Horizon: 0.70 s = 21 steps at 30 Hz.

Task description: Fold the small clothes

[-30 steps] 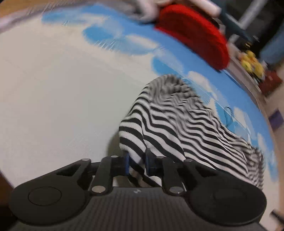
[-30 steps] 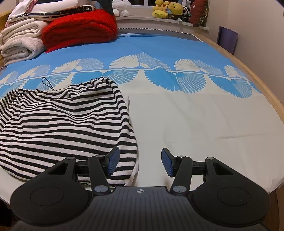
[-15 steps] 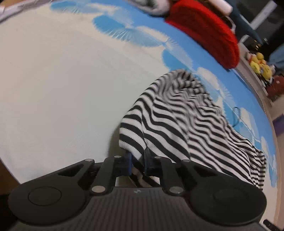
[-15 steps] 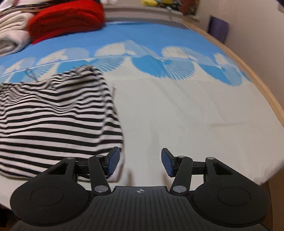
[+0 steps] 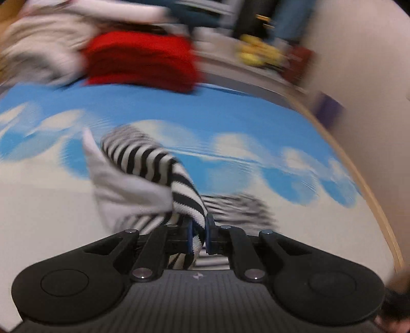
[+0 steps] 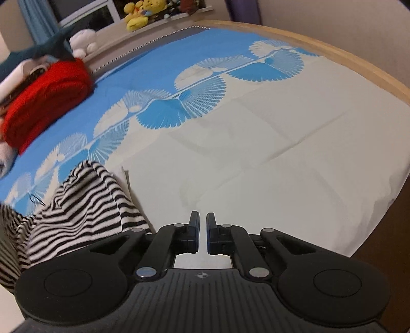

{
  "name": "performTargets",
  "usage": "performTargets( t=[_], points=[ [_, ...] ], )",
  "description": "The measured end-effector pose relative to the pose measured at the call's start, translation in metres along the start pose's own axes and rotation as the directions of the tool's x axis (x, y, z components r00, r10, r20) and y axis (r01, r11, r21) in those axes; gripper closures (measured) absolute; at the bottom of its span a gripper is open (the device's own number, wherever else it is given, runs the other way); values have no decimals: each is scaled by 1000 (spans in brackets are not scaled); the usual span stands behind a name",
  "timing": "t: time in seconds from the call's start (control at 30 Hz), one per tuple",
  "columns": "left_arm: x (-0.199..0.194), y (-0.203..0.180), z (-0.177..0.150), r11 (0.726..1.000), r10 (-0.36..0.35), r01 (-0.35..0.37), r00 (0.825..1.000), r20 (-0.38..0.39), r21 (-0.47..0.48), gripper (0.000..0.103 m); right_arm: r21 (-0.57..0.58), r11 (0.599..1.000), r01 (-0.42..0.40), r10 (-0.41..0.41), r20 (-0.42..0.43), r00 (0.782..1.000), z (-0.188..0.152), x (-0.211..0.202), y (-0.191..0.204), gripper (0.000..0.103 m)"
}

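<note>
Two tools are in play over a bed (image 6: pixel 320 133) spread with a white and blue sheet printed with fan shapes. The left tool (image 5: pixel 198 234) is clamped on a fold of the striped garment (image 5: pixel 159 164), a small black-and-white knit piece. Its jaws are closing, and the cloth is pinched tight between the blue pads (image 5: pixel 190 235). From that grip the garment rises away from the tool as a twisted, hanging length, with a pale inner side (plain white, perhaps a lining) turned outward on its left. More striped cloth lies on the sheet beyond, to the right of the tool, though the left view is heavily blurred and its outline is hard to read.

The right tool (image 6: pixel 202 234) has its jaws closing too, drawn almost together with only a thin slit between them. Nothing is between them; bare white sheet shows through the gap. The striped garment (image 6: pixel 84 205) sits just left of this tool, bunched and lifted toward the left edge of the view, with its nearest edge beside the left finger but not in the jaws.

At the far side of the bed lies a folded red knit (image 6: pixel 46 102), with pale folded laundry (image 5: pixel 41 56) next to it. Yellow soft toys (image 6: pixel 141 12) sit on the ledge behind the bed, and a wooden rim (image 6: pixel 353 66) runs along its right edge.
</note>
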<state>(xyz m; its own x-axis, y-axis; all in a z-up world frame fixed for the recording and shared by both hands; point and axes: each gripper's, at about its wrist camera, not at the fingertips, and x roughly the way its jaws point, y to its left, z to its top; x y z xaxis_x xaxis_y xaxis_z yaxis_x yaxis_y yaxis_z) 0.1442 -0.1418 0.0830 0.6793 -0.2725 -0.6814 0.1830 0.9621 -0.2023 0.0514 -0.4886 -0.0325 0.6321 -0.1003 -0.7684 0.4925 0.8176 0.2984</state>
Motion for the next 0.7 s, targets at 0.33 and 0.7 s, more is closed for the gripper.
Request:
performTargets(
  t=[0.33,0.7],
  points=[
    [51,-126,-67,889,-216,311,932,-291,336,73,85,990,-110,108,27,994,17,-5,-24,89],
    [37,53,3,950,-122,138,990,-73,281,72,-51,952,-303,298,-91,950,18,25,39,56]
  ],
)
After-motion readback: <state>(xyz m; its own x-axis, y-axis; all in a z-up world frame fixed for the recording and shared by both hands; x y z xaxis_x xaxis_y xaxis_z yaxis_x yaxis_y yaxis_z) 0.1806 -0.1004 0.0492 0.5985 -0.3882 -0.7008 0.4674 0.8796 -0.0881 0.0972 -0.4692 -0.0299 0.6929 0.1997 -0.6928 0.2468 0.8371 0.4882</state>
